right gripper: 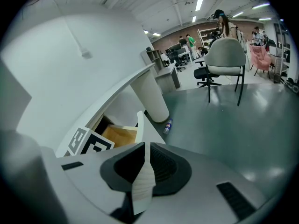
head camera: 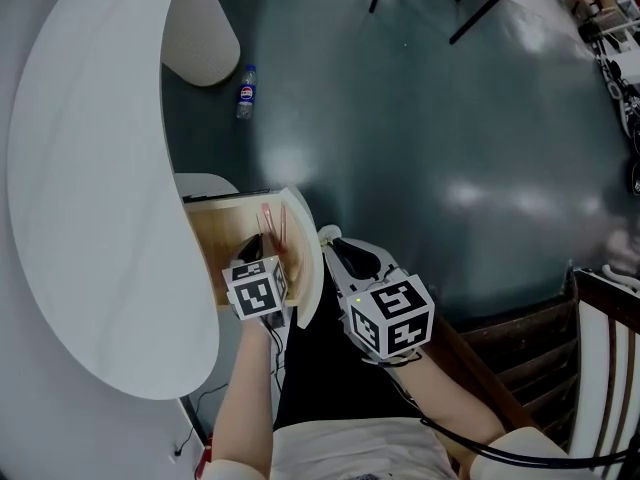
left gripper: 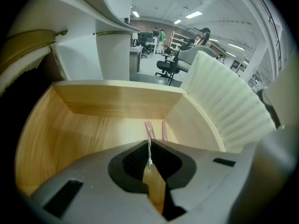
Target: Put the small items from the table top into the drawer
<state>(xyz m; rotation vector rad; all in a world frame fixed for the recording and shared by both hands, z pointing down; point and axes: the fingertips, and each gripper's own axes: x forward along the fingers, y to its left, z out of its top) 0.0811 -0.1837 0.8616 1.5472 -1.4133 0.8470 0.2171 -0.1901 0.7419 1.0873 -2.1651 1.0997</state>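
Note:
The wooden drawer (head camera: 215,236) stands pulled out from under the white table (head camera: 90,218). My left gripper (head camera: 265,256) reaches down into it, shut on a thin pink stick (left gripper: 149,133) whose far end lies near the drawer floor (left gripper: 98,129). A second pink stick (left gripper: 164,130) lies beside it; both show as pink lines (head camera: 270,222) in the head view. My right gripper (head camera: 330,243) is shut on the edge of the white ribbed drawer front (head camera: 308,268), which runs between its jaws (right gripper: 143,171).
A small bottle (head camera: 246,91) lies on the dark floor near the table's white column (right gripper: 149,94). A dark wooden chair (head camera: 610,368) stands at the right. Office chairs (right gripper: 224,59) and people are far back in the room.

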